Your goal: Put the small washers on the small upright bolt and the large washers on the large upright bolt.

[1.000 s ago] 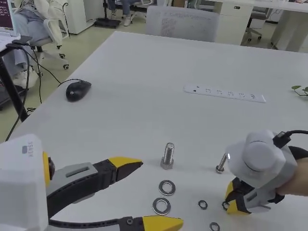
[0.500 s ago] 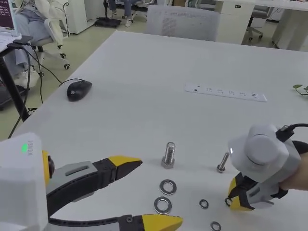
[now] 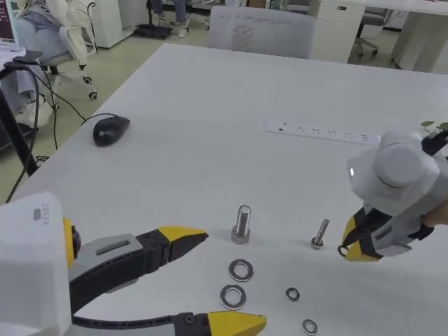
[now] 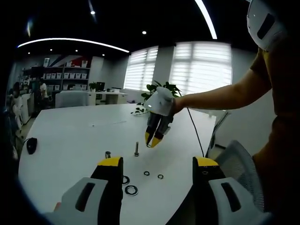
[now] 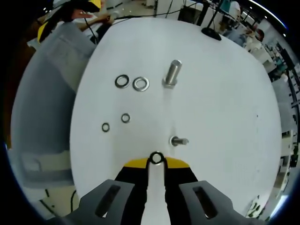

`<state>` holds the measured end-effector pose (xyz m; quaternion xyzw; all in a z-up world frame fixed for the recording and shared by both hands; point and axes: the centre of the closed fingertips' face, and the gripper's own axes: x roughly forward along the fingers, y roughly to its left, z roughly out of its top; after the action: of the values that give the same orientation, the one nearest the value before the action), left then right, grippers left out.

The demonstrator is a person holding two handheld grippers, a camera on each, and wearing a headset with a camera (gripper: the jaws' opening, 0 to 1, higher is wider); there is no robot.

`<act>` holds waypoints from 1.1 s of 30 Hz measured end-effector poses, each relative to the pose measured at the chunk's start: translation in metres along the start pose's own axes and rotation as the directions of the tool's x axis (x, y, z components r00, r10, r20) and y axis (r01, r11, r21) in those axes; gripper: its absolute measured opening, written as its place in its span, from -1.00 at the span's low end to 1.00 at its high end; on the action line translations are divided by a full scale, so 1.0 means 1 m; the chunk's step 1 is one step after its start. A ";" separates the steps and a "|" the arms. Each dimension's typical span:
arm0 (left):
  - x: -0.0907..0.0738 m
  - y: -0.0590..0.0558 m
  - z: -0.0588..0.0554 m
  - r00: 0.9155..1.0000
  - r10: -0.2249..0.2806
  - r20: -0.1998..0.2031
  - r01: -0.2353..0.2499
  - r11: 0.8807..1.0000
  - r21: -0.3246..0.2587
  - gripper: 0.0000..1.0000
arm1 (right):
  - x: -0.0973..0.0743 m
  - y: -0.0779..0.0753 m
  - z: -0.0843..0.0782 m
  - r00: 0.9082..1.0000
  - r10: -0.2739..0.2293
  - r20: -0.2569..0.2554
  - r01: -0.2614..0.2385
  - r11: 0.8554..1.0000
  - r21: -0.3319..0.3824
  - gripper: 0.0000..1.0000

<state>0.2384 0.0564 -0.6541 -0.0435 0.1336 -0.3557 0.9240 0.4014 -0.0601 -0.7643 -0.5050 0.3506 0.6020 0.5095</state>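
The large upright bolt (image 3: 241, 225) and the small upright bolt (image 3: 320, 234) stand on the white table (image 3: 210, 161). Two large washers (image 3: 241, 269) (image 3: 233, 297) and two small washers (image 3: 292, 294) (image 3: 309, 326) lie flat in front of them. My right gripper (image 3: 344, 250) hovers just right of the small bolt, shut on a small washer (image 5: 156, 158) held at its tips; the small bolt (image 5: 178, 140) is right ahead of it. My left gripper (image 3: 232, 280) is open near the front edge, with the large washers (image 4: 132, 190) ahead of its jaws.
A black mouse (image 3: 110, 129) lies at the table's left side, and a white power strip (image 3: 325, 134) lies across the far right. A grey chair (image 3: 259, 31) stands behind the table. The near table edge runs just under the left gripper.
The right gripper has risen off the table and moved up and right with a small washer in its tips. The left gripper has held still.
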 end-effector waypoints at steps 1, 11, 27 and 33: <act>0.000 0.000 0.000 1.000 0.000 0.001 0.000 1.000 0.001 0.18 | -0.003 -0.003 0.001 1.000 -0.005 0.000 0.005 1.000 -0.001 -0.76; 0.001 0.002 0.000 1.000 0.004 0.001 -0.004 1.000 -0.005 0.18 | -0.011 -0.030 0.018 1.000 -0.024 -0.018 0.023 0.999 -0.030 -0.76; -0.001 0.009 -0.001 1.000 0.024 0.006 -0.024 1.000 -0.013 0.18 | 0.004 -0.032 0.020 0.999 0.011 -0.038 -0.013 0.999 -0.039 -0.76; -0.001 0.009 -0.001 1.000 0.024 0.005 -0.024 1.000 -0.014 0.18 | 0.010 -0.031 0.017 0.998 0.022 -0.052 -0.024 0.999 -0.038 -0.75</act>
<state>0.2433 0.0637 -0.6568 -0.0492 0.1344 -0.3437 0.9281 0.4276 -0.0339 -0.7673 -0.5260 0.3575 0.6013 0.4837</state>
